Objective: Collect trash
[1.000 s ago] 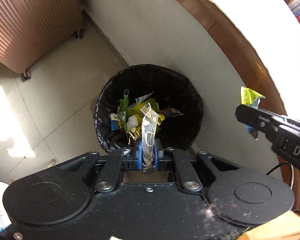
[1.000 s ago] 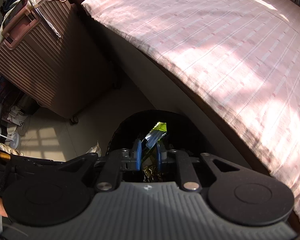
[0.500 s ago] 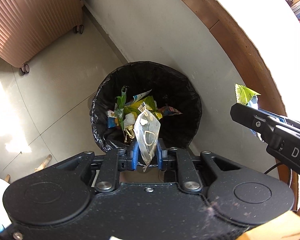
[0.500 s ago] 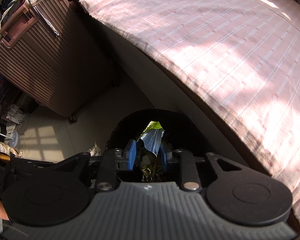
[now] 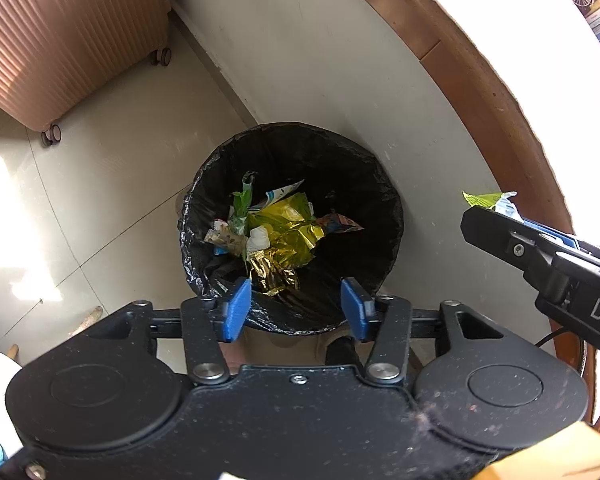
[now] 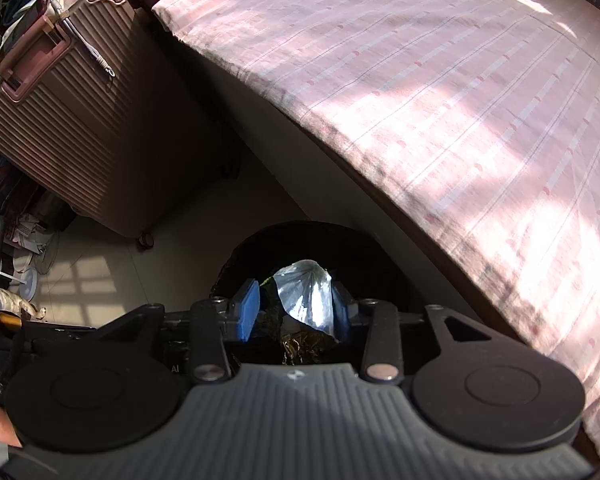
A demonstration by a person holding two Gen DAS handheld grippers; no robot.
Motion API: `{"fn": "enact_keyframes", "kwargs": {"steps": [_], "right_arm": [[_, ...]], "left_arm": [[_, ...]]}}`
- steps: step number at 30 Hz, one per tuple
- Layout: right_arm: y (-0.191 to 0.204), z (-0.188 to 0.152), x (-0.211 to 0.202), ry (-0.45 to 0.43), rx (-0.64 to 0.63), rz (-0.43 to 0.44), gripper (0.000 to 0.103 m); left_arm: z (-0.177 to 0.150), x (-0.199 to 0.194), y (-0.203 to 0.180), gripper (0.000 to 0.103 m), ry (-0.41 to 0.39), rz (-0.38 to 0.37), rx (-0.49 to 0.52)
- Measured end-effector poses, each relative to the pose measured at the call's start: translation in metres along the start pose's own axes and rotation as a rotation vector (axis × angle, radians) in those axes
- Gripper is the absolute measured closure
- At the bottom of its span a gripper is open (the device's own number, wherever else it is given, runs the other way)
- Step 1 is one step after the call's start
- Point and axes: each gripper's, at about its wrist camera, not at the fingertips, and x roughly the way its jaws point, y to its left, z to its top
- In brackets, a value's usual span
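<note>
Over the bin: you hold both tools above the black-lined trash bin (image 5: 296, 216), which stands on the floor against the pale side of the bed (image 6: 440, 92); that spot lets anything released fall straight in.
Left tool: your left tool (image 5: 298, 306) points straight down over the bin's near rim; its jaws have just been opening and now stand apart with nothing between the blue pads (image 5: 236, 310). It is released and empty.
Right tool: your right tool (image 6: 294, 308) leans down toward the bin from the bed side. Its jaws have just been opening, and the silver-and-green wrapper (image 6: 306, 294) sits loosely between them, resting against the bed-side pad and clear of the other; I judge it let go but not yet dropped.
Trash in the bin: a heap of gold foil (image 5: 284, 236) and mixed wrappers lies at the bottom, directly below the left tool.
Suitcase: the ribbed pink suitcase (image 5: 60, 32) stands well beyond the bin, out of the way.
Next: the clinging wrapper probably needs a small shake or wider jaws to fall.
</note>
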Motion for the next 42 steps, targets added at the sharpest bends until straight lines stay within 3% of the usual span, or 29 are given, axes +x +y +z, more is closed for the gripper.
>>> {"fn": "enact_keyframes", "kwargs": {"steps": [16,24,42], "right_arm": [[-0.0029,0.0012,-0.0022,-0.016,0.014,0.007,0.036],[-0.0035,-0.0028,-0.0028,-0.01,0.02,0.0,0.035],[-0.0057,-0.0043,-0.0046,-0.013,0.036,-0.016,0.034]], "left_arm": [[-0.004,-0.0004,-0.0018,0.039,-0.006,0.019,0.0],[-0.0042,-0.0001,-0.0018,0.025,-0.016,0.03,-0.002],[-0.0032,0.0022,-0.0026,0.017,0.003,0.083,-0.014]]}}
